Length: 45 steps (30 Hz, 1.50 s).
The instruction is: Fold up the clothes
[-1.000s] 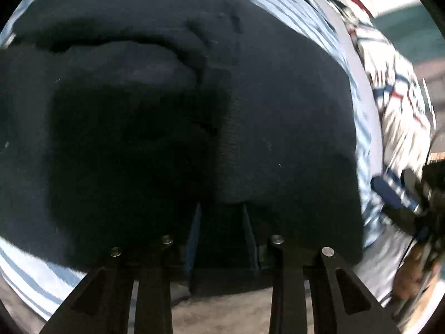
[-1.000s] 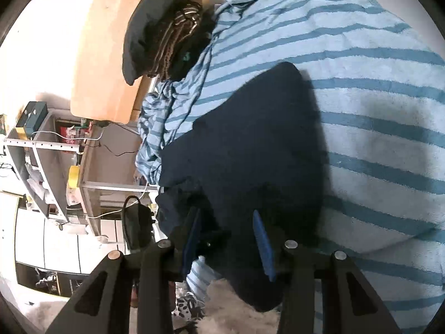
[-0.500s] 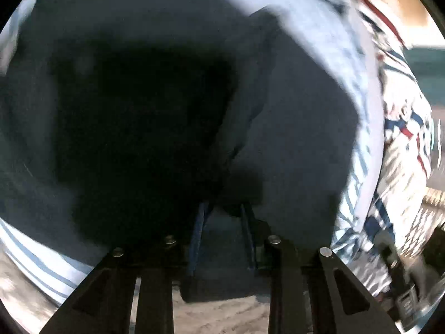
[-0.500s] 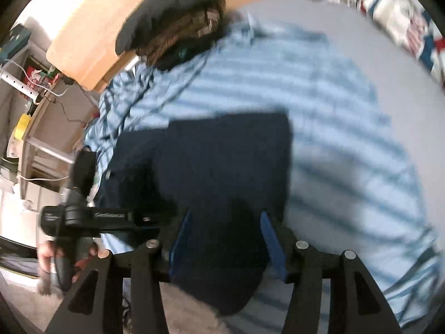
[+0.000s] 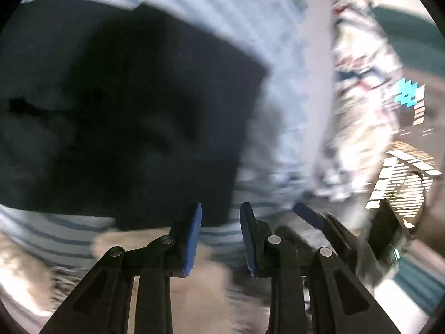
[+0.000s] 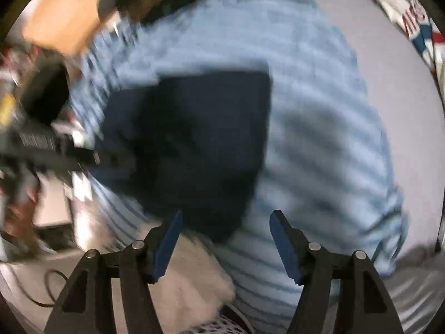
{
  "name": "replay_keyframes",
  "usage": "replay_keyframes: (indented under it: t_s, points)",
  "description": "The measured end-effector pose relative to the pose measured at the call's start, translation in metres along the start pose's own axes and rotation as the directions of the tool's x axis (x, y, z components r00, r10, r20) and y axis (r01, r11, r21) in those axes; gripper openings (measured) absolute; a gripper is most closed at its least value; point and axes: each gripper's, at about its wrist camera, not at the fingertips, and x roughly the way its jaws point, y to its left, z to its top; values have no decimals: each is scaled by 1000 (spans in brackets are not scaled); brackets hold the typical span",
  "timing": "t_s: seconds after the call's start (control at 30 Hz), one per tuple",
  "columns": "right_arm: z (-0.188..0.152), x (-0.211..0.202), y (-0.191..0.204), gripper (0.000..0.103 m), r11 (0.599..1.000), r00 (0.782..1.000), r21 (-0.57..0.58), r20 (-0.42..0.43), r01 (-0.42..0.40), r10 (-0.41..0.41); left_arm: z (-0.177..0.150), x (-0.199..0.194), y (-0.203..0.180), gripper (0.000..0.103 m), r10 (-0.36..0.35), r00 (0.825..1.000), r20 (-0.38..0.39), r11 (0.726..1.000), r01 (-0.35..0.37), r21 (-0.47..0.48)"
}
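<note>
Right wrist: jaws wider, navy garment (image 6: 194, 139) released

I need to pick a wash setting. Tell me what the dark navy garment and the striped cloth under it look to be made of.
Dark navy garment: looks like a thick, matte knit or fleece, since it shows no sheen and lies in soft, bulky folds, though blur hides the weave.
Striped cloth: probably a soft cotton-like towel or blanket, pale blue with darker bands, matte and gently rumpled. Its texture is too blurred to confirm.
</note>
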Motion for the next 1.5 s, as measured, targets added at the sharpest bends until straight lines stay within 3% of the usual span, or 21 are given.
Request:
replay_keyframes:
  t_s: [0.03,0.1,0.17,0.37,0.47,0.5,0.6,0.67,0.77,0.8,0.83,0.9,1.0,1.07,1.17,1.27,1.3,1.37,1.5]
  points:
    - [-12,18,3,67,1000,1000,-8,-24,17,-17,0,14,3,29,31,999,-20,999,-31,-6]
    - [-26,43,9,65,1000,998,-20,-53,14,-15,4,31,18,29,-51,997,-57,994,45,-96]
    - [-34,63,15,65,999,996,-33,-84,30,-33,2,36,33,29,-52,998,-39,986,45,-161]
    - [-14,79,11,64,989,990,-46,-1,142,-142,9,43,46,29,-62,998,28,959,68,-277]
    - [-4,90,-1,58,988,988,-10,-19,153,-154,15,60,53,29,-33,999,-12,953,28,-301]
    - [-3,94,-6,57,983,983,3,-34,181,-181,19,70,59,29,-25,1000,-17,946,18,-324]
    - [-8,107,-21,62,961,958,-17,-67,277,-277,21,87,81,28,-106,994,-27,906,86,-414]
    - [-11,110,-24,64,948,946,-38,-63,316,-317,22,90,80,25,-119,993,-24,908,99,-406]
    - [-16,109,-35,67,891,894,-94,-21,443,-447,18,93,67,19,-51,999,3,937,48,-346]
    - [-17,106,-42,69,905,907,-73,-19,419,-421,17,95,63,19,-40,999,9,940,41,-339]
    - [-17,100,-52,61,930,930,-33,-22,366,-367,17,97,59,19,-34,999,12,936,36,-350]
    - [-14,83,-62,44,955,954,0,-25,298,-298,17,101,53,19,-24,1000,8,932,26,-361]
    - [-5,42,-65,45,991,990,37,39,131,-133,18,108,46,19,-31,1000,-1,926,29,-376]
    - [3,10,-60,47,999,988,24,148,48,-51,19,113,42,19,-45,999,-8,921,38,-387]
    - [18,-6,-39,42,996,977,-78,203,-54,69,20,120,42,19,-92,995,-24,904,73,-421]
    - [25,18,-18,39,989,983,-138,161,-62,85,19,128,36,19,-112,994,-20,904,93,-416]
    - [27,36,-17,36,987,991,-148,110,-63,79,18,130,33,19,-113,993,-18,907,96,-410]
    - [14,79,-19,36,991,999,-132,35,-6,11,16,135,27,19,-111,994,-11,915,98,-392]
    - [-2,85,-22,38,988,998,-153,70,20,-9,12,145,10,18,-99,995,9,927,95,-364]
